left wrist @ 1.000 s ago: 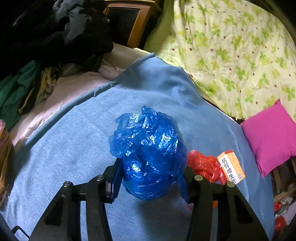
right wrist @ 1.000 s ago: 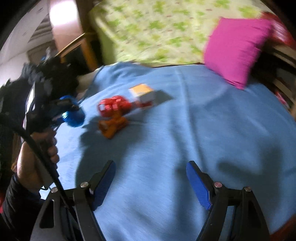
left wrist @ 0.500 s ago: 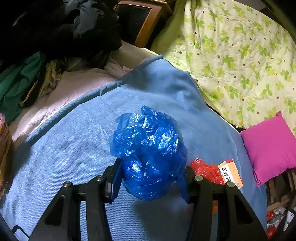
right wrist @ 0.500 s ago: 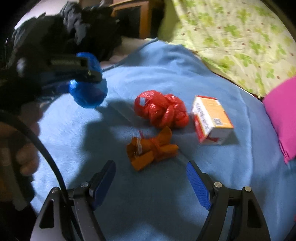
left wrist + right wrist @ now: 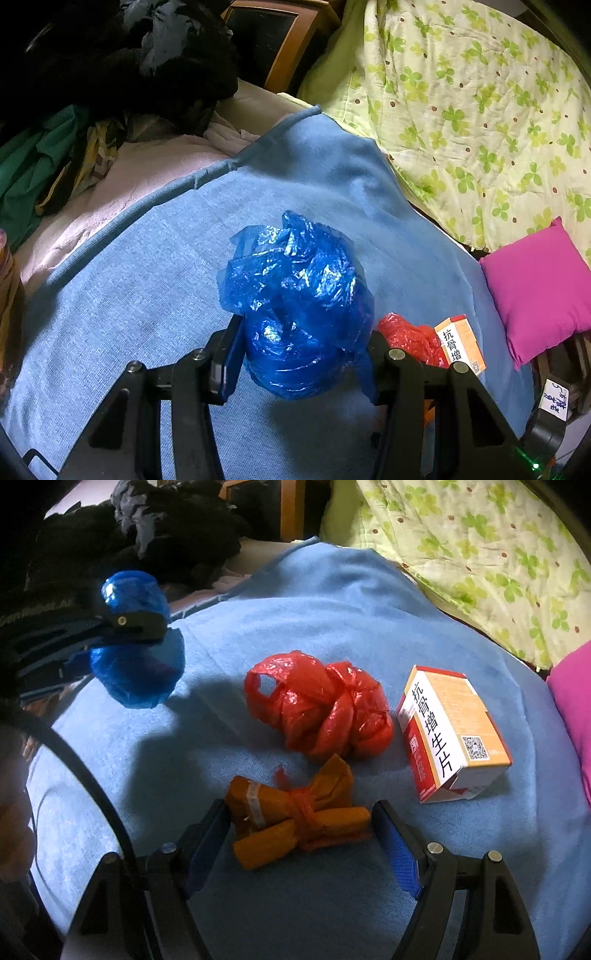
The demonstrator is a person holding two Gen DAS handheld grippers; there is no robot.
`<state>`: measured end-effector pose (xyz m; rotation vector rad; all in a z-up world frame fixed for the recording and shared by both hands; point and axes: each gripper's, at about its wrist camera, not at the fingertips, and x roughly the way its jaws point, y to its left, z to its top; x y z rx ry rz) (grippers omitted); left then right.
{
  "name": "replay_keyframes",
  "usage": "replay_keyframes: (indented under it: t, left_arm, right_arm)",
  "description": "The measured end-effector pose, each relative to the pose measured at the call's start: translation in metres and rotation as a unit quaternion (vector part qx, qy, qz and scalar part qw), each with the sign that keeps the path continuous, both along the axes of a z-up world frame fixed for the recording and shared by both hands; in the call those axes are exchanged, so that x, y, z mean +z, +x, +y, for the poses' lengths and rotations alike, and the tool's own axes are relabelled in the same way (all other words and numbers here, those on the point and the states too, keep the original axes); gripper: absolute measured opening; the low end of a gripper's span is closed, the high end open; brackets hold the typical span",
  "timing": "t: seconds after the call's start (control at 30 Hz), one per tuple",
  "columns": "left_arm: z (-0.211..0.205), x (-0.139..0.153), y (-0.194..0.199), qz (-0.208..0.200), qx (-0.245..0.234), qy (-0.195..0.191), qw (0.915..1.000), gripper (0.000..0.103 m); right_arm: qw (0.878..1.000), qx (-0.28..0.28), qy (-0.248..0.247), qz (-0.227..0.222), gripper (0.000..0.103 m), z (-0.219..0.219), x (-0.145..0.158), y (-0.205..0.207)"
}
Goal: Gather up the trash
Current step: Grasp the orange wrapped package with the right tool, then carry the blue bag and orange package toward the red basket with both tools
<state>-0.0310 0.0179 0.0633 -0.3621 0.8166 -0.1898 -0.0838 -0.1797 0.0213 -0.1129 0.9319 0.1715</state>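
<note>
Trash status: my left gripper point(image 5: 301, 356) is clamped on the crumpled blue plastic bag point(image 5: 295, 306), held above the blue blanket point(image 5: 155, 280). My right gripper point(image 5: 301, 836) has jaws apart, flanking the orange tied wrapper point(image 5: 295, 816) without pressing it. Red knotted bag point(image 5: 321, 705) lies just behind it on the blanket, medicine box point(image 5: 454, 731) beside that.

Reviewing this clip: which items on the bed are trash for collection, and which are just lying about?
Trash:
- blue plastic bag, clamped in the left gripper
- orange tied bundle, between the open right gripper fingers
- red knotted bag
- medicine box, probably

Lying about:
- blue blanket
- pink cushion
- green floral quilt
- dark clothes pile
</note>
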Motion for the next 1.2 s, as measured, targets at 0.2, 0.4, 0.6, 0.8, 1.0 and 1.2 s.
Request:
replay_keyframes:
  t: [0.2,0.4,0.6,0.8,1.0,1.2]
  left_arm:
    - [-0.003,0.000,0.000,-0.001,-0.006,0.001,1.0000,0.053]
    - [-0.008,0.001,-0.003,-0.007,-0.012,0.008,0.9999,0.053]
    - [-0.019,0.002,-0.008,-0.015,-0.025,0.029,0.9992,0.053]
    - [-0.039,0.001,-0.021,-0.034,-0.053,0.076,0.9951,0.053]
    - [-0.074,-0.001,-0.054,-0.077,-0.115,0.143,0.9801,0.053]
    - [-0.087,0.005,-0.099,-0.097,-0.153,0.171,0.9686,0.053]
  right_arm:
    - [1.000,-0.010,0.016,-0.003,0.073,-0.002,0.004,-0.007]
    - [0.998,-0.042,0.036,-0.023,0.073,-0.014,0.022,-0.030]
    - [0.994,-0.090,0.045,-0.041,0.073,-0.040,0.044,-0.080]
    - [0.988,-0.138,0.039,-0.055,0.073,-0.071,0.065,-0.139]
    - [0.975,-0.194,0.065,-0.087,0.073,-0.104,0.089,-0.202]
    - [0.957,-0.243,0.108,-0.117,0.073,-0.126,0.101,-0.265]
